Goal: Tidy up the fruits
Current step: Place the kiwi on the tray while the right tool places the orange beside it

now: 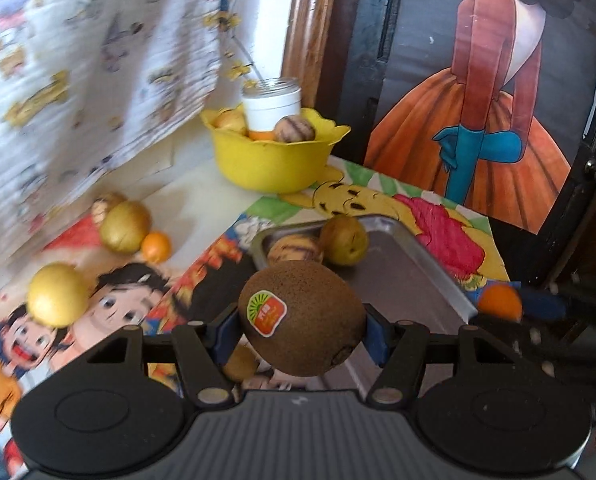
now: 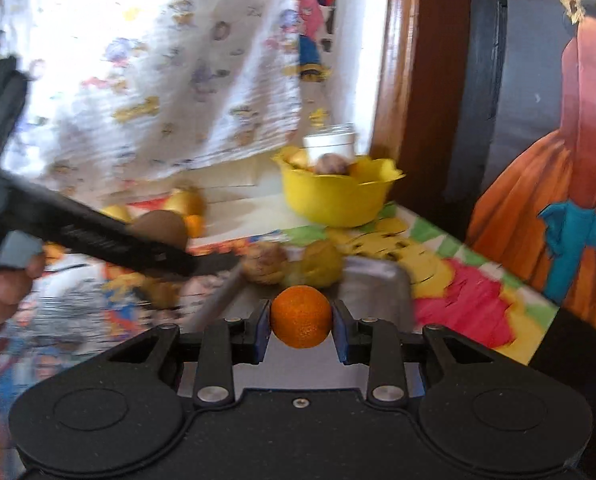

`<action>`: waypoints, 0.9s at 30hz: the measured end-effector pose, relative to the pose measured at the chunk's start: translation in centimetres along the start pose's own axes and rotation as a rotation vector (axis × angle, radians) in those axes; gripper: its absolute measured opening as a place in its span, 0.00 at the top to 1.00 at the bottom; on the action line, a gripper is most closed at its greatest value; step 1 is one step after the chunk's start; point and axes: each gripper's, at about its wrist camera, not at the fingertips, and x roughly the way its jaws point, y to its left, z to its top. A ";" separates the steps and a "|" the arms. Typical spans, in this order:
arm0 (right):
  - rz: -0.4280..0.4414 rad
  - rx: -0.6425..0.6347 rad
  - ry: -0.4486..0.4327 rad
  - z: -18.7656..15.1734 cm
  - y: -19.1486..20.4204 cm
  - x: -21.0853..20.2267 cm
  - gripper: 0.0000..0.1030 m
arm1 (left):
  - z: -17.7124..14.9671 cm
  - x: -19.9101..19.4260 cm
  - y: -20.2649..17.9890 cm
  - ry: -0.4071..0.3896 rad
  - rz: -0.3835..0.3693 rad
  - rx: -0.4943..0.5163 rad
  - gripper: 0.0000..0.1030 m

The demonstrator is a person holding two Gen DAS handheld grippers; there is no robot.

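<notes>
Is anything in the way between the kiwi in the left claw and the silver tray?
Nothing visible blocks it. The kiwi hangs over the tray's near edge. Two fruits sit in its far corner, a striped one and a greenish one; the rest looks bare.

A brown fuzzy kiwi with an orange-and-green sticker hangs clamped between blue fingers above the metal tray. A small orange is pinched likewise. In the tray's far corner lie a striped pale fruit and an olive-green one, touching. The yellow bowl holds more fruit and a white jar.
</notes>
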 end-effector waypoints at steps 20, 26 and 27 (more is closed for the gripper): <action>0.126 -0.055 0.102 1.7 -5.0 11.8 0.67 | -0.8 6.8 -2.8 0.040 -0.023 0.147 0.35; 0.128 -0.049 0.124 1.3 -5.3 12.8 0.67 | -1.3 7.3 -3.8 0.028 -0.027 0.198 0.35; 0.129 -0.047 0.127 1.2 -5.3 12.9 0.67 | -1.3 7.4 -3.9 0.029 -0.025 0.200 0.35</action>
